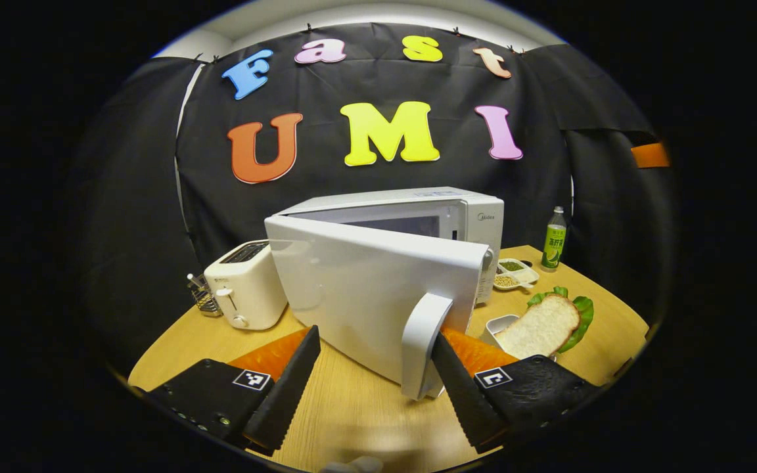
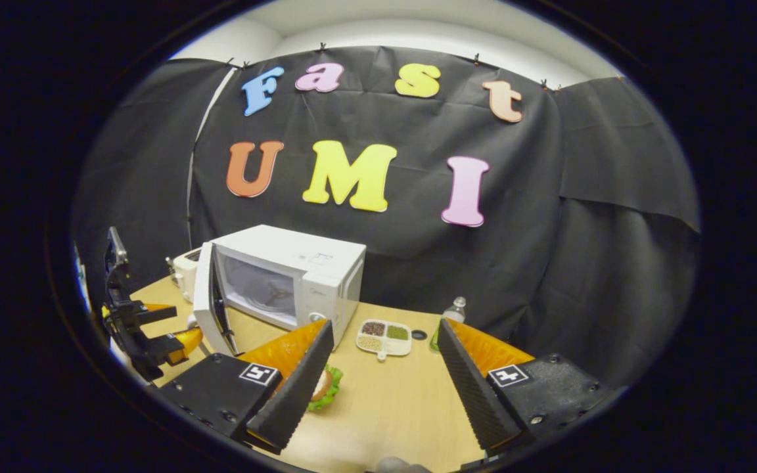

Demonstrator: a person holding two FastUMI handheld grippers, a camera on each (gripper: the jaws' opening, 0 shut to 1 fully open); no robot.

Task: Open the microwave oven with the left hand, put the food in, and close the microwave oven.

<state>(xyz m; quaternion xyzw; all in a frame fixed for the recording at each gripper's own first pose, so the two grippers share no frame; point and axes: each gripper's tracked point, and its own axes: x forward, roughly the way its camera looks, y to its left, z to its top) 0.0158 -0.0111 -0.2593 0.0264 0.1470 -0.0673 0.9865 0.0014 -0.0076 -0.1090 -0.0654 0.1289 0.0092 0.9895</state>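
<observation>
Two grippers face a half-open microwave (image 2: 286,279): the left gripper (image 1: 375,374), fingers apart, sits at the door handle (image 1: 423,345); the sandwich (image 2: 322,387) lies nearer the right gripper (image 2: 385,381), fingers also apart, beside its left finger.

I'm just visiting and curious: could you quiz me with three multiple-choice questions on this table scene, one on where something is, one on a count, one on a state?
1. Where does the toaster stand in the left gripper view?
A. left of the microwave
B. on top of it
C. inside it

2. How many compartments of the little divided dish hold fillings?
A. one
B. three
C. six

3. How is the microwave door?
A. shut
B. removed
C. swung open

Answers:
1. A, it stands on the table at the microwave's left.
2. B, three fillings show in the right gripper view.
3. C, the cavity shows behind the open door.
</observation>
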